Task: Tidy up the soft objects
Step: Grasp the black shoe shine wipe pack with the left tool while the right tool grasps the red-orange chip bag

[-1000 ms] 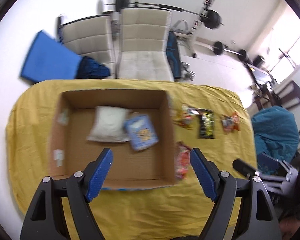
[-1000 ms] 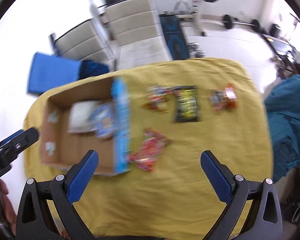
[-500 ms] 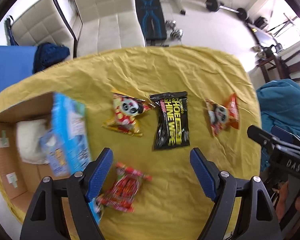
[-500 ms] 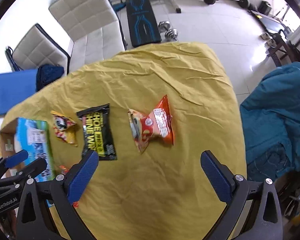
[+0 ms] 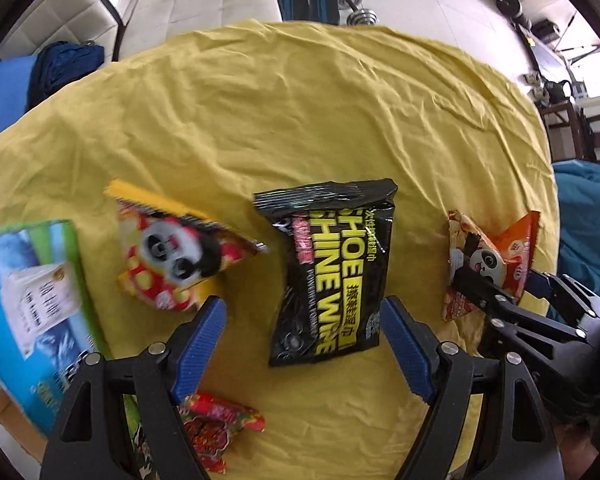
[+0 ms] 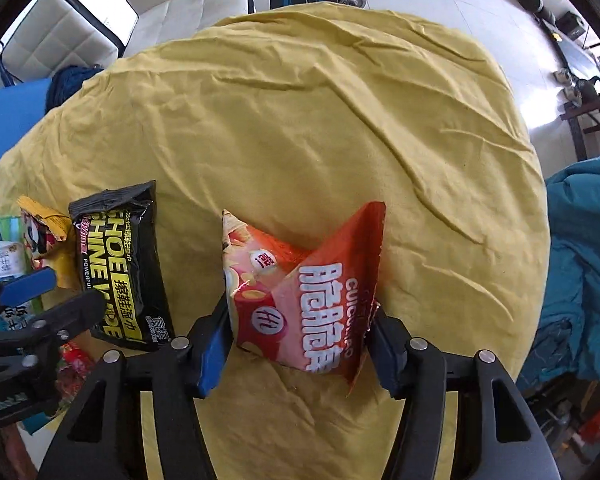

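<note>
Orange snack bag [image 6: 304, 300] sits pinched in right gripper [image 6: 300, 332]; left gripper [image 5: 304, 340] spread.

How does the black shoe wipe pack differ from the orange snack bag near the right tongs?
The black shoe wipe pack lies flat; the orange snack bag is puffed, with corners sticking up. The pack sits free between the open left tongs; the right tongs press on the bag's sides. Both rest on the yellow cloth.

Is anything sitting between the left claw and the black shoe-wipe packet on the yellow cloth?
Nothing visible does. The left claw is open, with the lower end of the black shoe-wipe packet lying flat between its blue fingertips. The yellow panda snack bag lies clear, off to the left.
</note>
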A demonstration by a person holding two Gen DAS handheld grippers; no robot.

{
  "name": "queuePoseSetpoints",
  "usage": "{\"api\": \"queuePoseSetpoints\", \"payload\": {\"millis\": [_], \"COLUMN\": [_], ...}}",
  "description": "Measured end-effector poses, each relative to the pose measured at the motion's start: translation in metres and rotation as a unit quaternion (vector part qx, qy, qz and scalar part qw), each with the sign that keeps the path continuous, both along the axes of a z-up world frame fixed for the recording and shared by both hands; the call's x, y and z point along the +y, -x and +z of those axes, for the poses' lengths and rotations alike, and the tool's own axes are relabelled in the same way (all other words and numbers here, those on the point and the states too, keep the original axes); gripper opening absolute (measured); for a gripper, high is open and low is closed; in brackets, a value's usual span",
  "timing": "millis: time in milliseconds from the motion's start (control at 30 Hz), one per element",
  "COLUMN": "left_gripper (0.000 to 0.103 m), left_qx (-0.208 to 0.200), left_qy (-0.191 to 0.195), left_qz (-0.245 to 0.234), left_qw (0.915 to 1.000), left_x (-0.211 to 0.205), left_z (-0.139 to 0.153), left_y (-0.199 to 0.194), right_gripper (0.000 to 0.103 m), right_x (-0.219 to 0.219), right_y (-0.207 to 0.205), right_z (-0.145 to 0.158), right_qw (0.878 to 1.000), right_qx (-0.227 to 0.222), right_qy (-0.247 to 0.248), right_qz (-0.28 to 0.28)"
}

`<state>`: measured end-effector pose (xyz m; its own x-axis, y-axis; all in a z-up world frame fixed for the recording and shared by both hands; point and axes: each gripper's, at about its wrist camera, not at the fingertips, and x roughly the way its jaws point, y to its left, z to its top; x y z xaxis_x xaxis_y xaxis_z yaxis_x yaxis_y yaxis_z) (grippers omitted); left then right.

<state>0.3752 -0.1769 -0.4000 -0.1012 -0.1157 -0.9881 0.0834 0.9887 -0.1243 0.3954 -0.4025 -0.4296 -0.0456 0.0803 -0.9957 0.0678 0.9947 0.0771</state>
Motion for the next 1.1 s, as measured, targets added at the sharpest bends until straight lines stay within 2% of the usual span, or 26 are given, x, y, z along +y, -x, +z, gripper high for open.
{"api": "queuePoseSetpoints", "payload": {"millis": [300, 367, 433, 467, 533, 767, 1100], "left_gripper": [0.078, 0.074, 0.059, 0.057, 0.051, 0.050, 0.050], "left_qx": [0.036, 0.039, 0.032, 0.023, 0.004, -0.017, -0.079], "left_qy": [-0.005, -0.019, -0.036, -0.043, -0.054, -0.049, -0.026], "left_qz": [-0.028, -0.039, -0.052, -0.056, -0.067, -0.054, -0.053], "left_qw": [0.9990, 0.9983, 0.9975, 0.9972, 0.9963, 0.9972, 0.9952], "left_x": [-0.038, -0.047, -0.053, -0.056, -0.061, -0.059, -0.068], "left_z": [-0.037, -0.046, -0.051, -0.050, -0.045, -0.027, 0.037], "left_y": [-0.005, -0.004, -0.002, 0.001, 0.005, 0.020, 0.061], "right_gripper": [0.056, 0.055, 0.055, 0.055, 0.054, 0.053, 0.053], "right_x": [-0.035, -0.040, -0.042, -0.042, -0.040, -0.034, -0.030], "right_y": [0.004, 0.000, 0.001, 0.002, 0.003, 0.013, 0.040], "right_z": [-0.007, -0.011, -0.009, -0.010, -0.009, 0.006, 0.042], "right_qw": [0.998, 0.997, 0.998, 0.998, 0.998, 0.996, 0.993], "right_qx": [0.010, 0.010, 0.008, 0.007, 0.006, -0.007, -0.032], "right_qy": [-0.041, -0.044, -0.042, -0.042, -0.040, -0.048, -0.077], "right_qz": [-0.051, -0.055, -0.055, -0.056, -0.056, -0.068, -0.083]}}
